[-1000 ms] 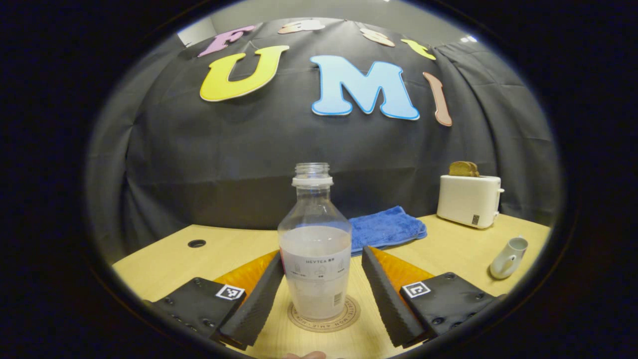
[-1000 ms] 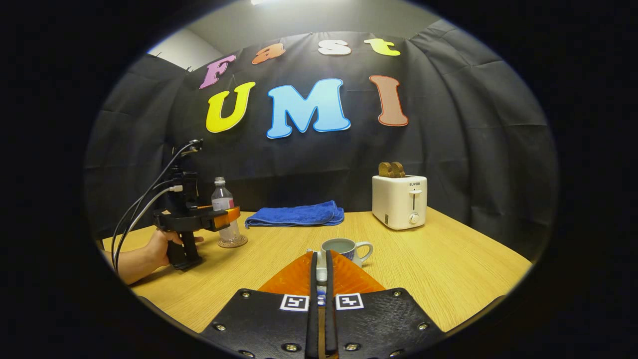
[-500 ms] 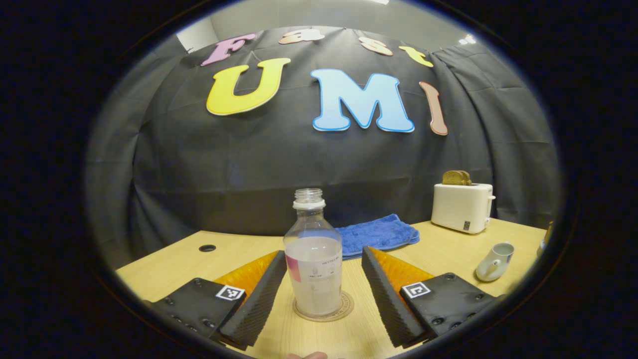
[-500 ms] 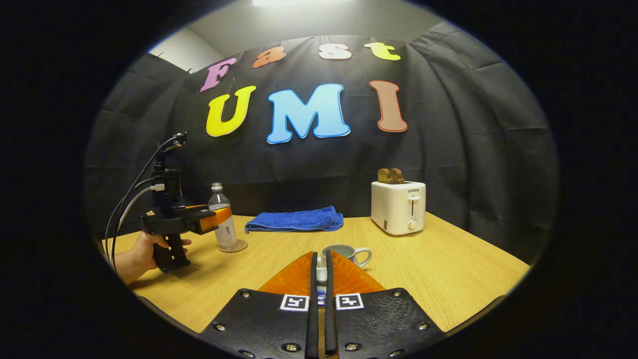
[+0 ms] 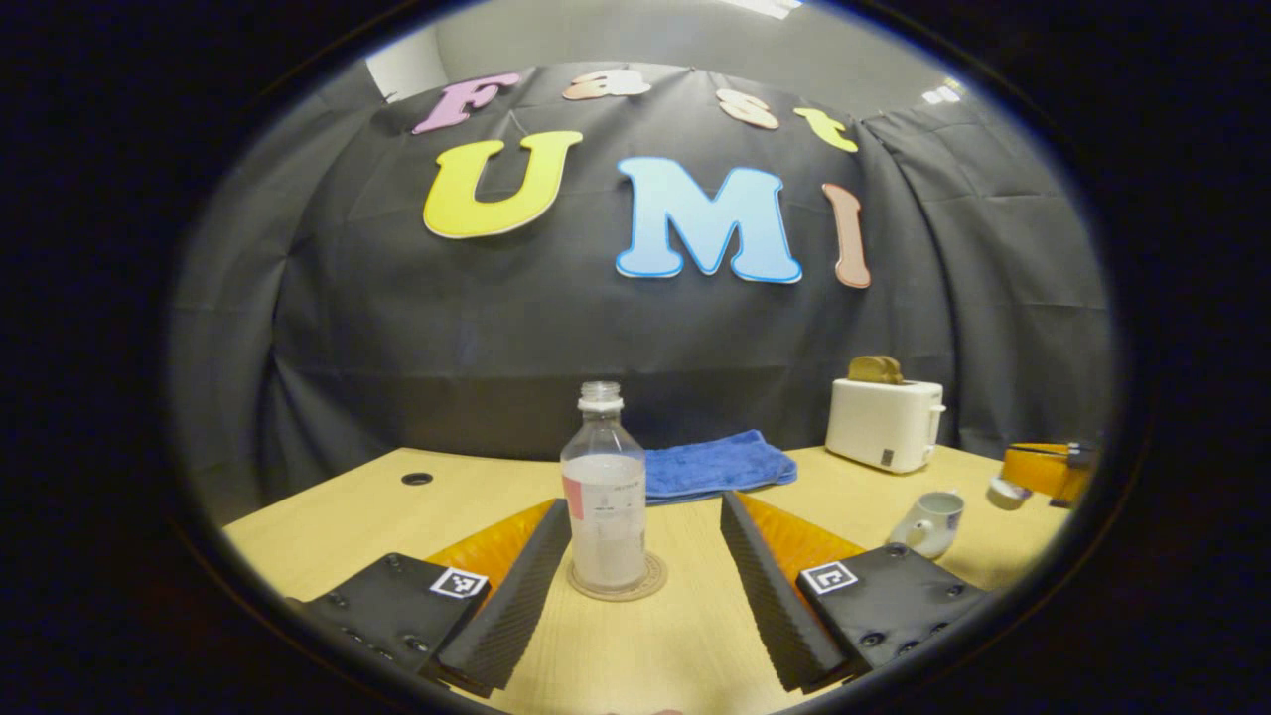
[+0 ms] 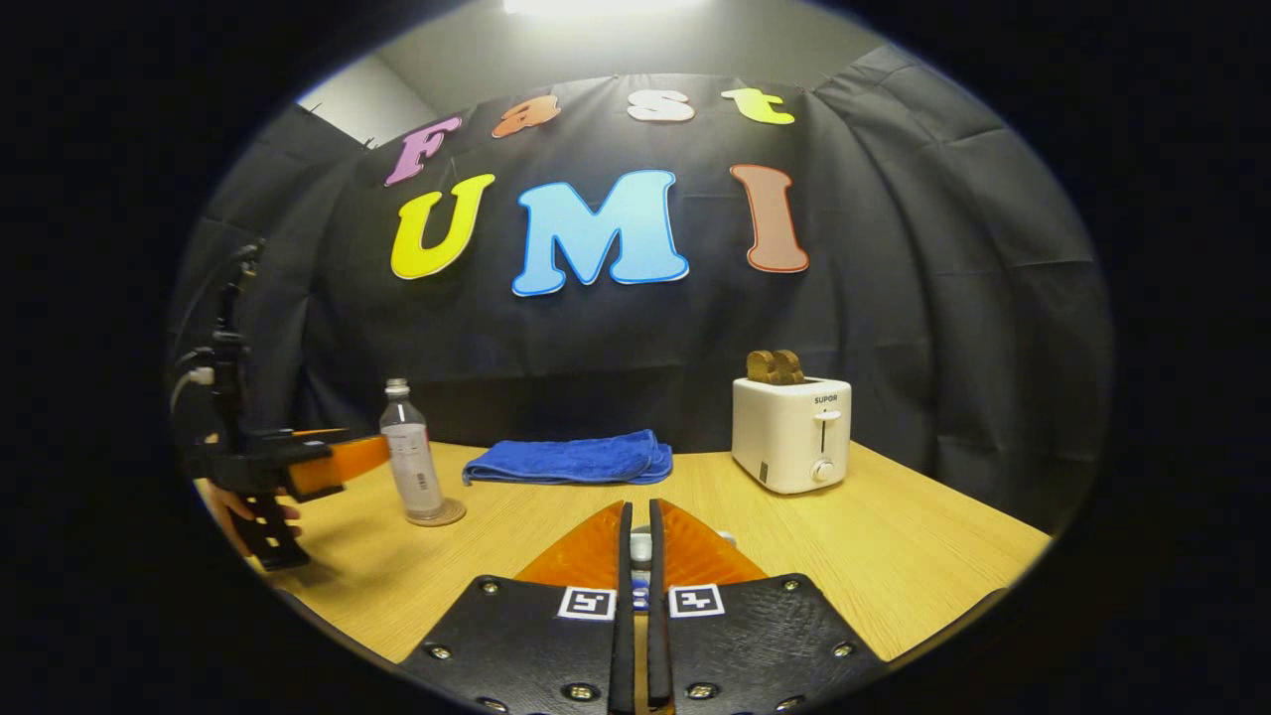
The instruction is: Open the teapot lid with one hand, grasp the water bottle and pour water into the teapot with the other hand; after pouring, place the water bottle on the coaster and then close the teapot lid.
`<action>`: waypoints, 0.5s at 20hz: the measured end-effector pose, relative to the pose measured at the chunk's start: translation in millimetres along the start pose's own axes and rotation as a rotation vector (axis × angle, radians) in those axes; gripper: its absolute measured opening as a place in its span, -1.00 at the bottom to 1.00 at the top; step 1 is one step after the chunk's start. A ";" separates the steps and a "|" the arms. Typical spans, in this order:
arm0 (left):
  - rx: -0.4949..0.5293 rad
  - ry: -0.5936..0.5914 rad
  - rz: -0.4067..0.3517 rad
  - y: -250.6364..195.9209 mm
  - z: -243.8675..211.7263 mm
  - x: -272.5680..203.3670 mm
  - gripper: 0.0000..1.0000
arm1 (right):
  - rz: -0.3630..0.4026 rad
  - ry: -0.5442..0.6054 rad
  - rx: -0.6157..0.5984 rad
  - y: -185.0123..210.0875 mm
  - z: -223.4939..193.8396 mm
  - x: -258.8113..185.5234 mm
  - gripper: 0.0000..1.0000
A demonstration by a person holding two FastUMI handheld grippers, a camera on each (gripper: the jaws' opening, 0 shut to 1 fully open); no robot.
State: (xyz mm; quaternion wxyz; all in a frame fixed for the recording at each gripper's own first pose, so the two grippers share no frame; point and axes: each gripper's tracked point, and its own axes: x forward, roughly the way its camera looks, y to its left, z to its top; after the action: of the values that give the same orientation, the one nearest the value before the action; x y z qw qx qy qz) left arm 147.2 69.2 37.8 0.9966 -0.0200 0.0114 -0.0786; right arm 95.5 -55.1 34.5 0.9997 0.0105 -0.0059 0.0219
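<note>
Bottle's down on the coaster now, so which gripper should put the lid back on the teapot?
Probably the right gripper: it is shut on the lid and sits close to the open teapot. The left gripper is open and empty, by the bottle on the coaster.

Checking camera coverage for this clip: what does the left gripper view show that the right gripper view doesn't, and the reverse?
The left gripper view adds the open teapot, a hole in the table, and the right gripper holding the teapot lid. The right gripper view adds the left gripper and the hand holding it. Shared: the water bottle on its coaster, the blue towel and the toaster.
</note>
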 end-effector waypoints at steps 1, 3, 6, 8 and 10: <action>0.005 -0.014 -0.004 -4.5 6.3 -13.5 1.00 | -0.007 0.003 -0.007 -1.5 -1.5 8.1 -0.89; 0.013 -0.036 -0.006 -13.0 10.9 -38.1 1.00 | -0.021 0.006 0.001 -2.6 -2.6 22.0 -0.89; -0.038 -0.037 -0.045 -32.2 8.4 -68.5 1.00 | -0.064 0.011 -0.024 -6.0 -8.1 40.7 -0.90; -0.040 -0.043 -0.060 -37.4 10.3 -81.3 1.00 | -0.065 0.001 -0.046 -3.5 -7.8 46.8 -0.89; -0.005 -0.047 -0.041 -30.8 9.0 -88.4 1.00 | -0.070 -0.007 -0.062 -3.3 -8.5 54.9 -0.89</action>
State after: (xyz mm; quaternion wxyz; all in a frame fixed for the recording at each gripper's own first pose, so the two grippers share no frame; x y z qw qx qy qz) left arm 55.4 53.0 49.8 0.9948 -0.0247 -0.0121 -0.0984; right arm 150.6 -55.8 26.6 0.9997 -0.0204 -0.0095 -0.0134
